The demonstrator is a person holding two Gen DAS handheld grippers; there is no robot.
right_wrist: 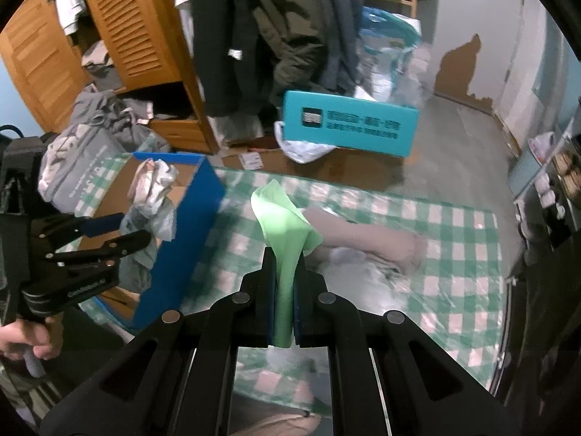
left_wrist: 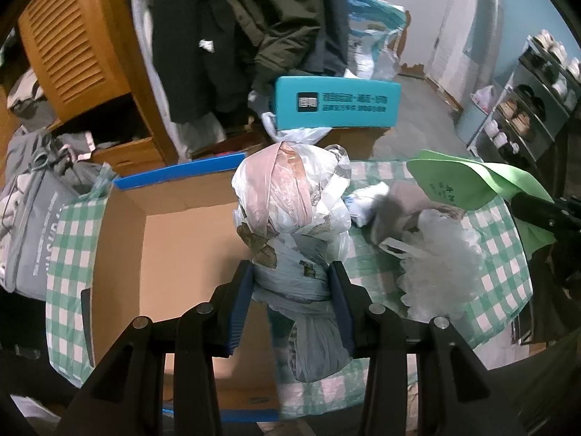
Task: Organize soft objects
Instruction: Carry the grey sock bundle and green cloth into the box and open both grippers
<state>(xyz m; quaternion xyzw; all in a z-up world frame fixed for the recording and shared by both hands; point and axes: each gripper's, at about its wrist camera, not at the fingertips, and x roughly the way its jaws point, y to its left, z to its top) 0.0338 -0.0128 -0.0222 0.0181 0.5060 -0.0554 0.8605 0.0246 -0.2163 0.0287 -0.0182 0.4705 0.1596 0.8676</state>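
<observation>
My left gripper (left_wrist: 292, 272) is shut on a knotted bundle of plastic bags (left_wrist: 290, 203) and holds it over the right edge of an open cardboard box (left_wrist: 174, 254) with a blue rim. The right wrist view shows the same bundle (right_wrist: 152, 196) above that box (right_wrist: 181, 239), with the left gripper (right_wrist: 127, 232) beside it. My right gripper (right_wrist: 283, 265) is shut on a light green sheet (right_wrist: 283, 225) above the checked cloth; the sheet also shows in the left wrist view (left_wrist: 468, 181). A beige soft item (right_wrist: 366, 243) and clear plastic bags (left_wrist: 439, 265) lie on the cloth.
A green and white checked cloth (right_wrist: 454, 254) covers the work surface. A teal box (left_wrist: 336, 103) stands behind it on the floor. A wooden wardrobe (left_wrist: 76, 54) with hanging dark coats (left_wrist: 254, 29) is at the back. A grey bag (left_wrist: 40, 218) sits left, a shoe rack (left_wrist: 526, 109) right.
</observation>
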